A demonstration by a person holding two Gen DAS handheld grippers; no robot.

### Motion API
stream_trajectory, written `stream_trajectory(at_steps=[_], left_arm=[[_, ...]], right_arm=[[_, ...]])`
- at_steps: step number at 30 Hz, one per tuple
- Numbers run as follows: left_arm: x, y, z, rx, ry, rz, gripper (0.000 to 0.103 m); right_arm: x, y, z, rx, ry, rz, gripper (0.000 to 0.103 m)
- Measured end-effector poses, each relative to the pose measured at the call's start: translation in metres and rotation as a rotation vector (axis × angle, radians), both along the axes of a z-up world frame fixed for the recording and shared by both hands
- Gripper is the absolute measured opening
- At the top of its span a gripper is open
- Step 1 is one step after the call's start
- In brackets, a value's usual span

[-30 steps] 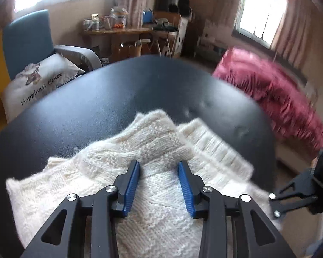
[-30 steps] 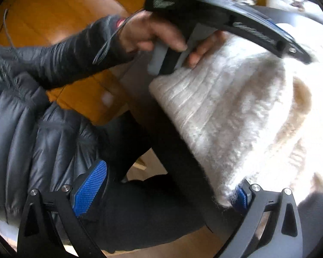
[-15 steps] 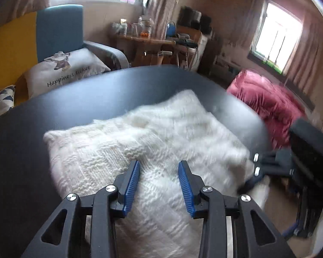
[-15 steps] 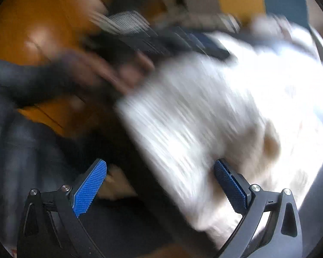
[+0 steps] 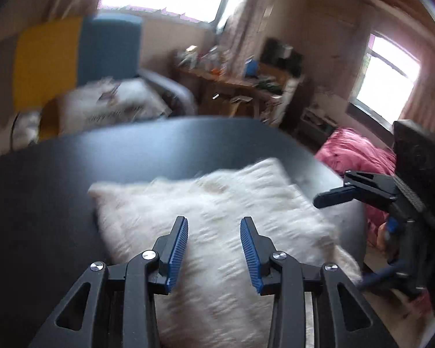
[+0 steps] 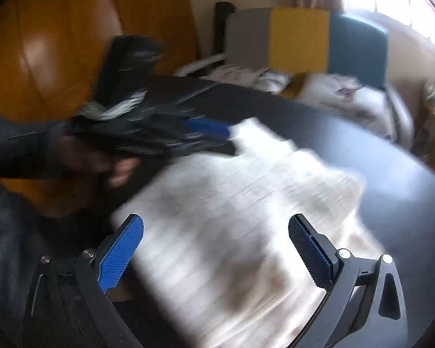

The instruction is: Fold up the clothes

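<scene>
A cream knitted sweater [image 5: 217,203] lies folded into a thick rectangle on the round black table [image 5: 72,174], close to the near edge. My left gripper [image 5: 214,249] is open just above the sweater's near part, with nothing between its pads. Off the table's right edge, one finger [image 5: 339,194] of my right gripper reaches in over the sweater's right side. In the right wrist view my right gripper [image 6: 216,255] is wide open over the sweater [image 6: 232,203], pads clear of the knit. The blurred left gripper [image 6: 226,136] sits at the sweater's far left corner, held by a hand [image 6: 121,171].
Behind the table stands a blue and yellow armchair [image 5: 110,49] with a printed cushion [image 5: 116,107]. A cluttered wooden desk [image 5: 232,81] lines the back wall and a red blanket [image 5: 356,153] lies at the right. The person's dark padded jacket [image 6: 8,232] fills the near left.
My left gripper has drawn back, so the whole folded sweater shows. My right gripper has swung up from the table's edge to over the sweater. Both stay open.
</scene>
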State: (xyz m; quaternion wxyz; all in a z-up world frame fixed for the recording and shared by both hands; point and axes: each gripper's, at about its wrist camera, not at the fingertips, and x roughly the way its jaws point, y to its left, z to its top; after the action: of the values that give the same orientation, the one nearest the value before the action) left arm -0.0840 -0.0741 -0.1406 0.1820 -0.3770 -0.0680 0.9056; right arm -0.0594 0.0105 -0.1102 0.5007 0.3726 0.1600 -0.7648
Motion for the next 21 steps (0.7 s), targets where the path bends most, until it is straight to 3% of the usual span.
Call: stream_trajectory(at_steps=[3, 4, 6, 9, 12, 15, 17, 19, 21], left_arm=[[-0.001, -0.001, -0.007, -0.016, -0.008, -0.011, 0.038], [-0.001, 0.001, -0.005, -0.031, -0.003, -0.018, 0.038], [-0.002, -0.002, 0.003, -0.013, 0.012, -0.022, 0.038], [-0.005, -0.016, 0.016, 0.057, 0.049, 0.003, 0.038], [-0.02, -0.027, 0.014, 0.026, 0.03, 0.067, 0.038], [-0.041, -0.031, -0.008, 0.02, -0.108, 0.071, 0.039], [-0.045, -0.036, -0.015, 0.06, -0.123, 0.07, 0.042], [-0.049, -0.042, -0.021, 0.099, -0.135, 0.073, 0.042], [-0.047, -0.055, -0.018, 0.142, -0.117, 0.099, 0.042]], right_arm=[[-0.02, -0.017, -0.043, 0.127, -0.117, 0.016, 0.102], [-0.017, -0.02, -0.047, 0.146, -0.069, 0.044, 0.103], [-0.02, -0.022, -0.038, 0.153, -0.084, 0.057, 0.103], [-0.035, -0.017, -0.006, 0.034, -0.064, 0.03, 0.103], [-0.056, -0.024, 0.009, -0.003, 0.019, -0.002, 0.103], [-0.08, -0.043, -0.014, 0.054, -0.073, -0.036, 0.103], [-0.094, -0.05, -0.043, 0.121, -0.17, -0.074, 0.103], [-0.102, -0.042, -0.048, 0.006, -0.197, -0.089, 0.103], [-0.101, -0.039, -0.05, -0.03, -0.182, -0.09, 0.103]])
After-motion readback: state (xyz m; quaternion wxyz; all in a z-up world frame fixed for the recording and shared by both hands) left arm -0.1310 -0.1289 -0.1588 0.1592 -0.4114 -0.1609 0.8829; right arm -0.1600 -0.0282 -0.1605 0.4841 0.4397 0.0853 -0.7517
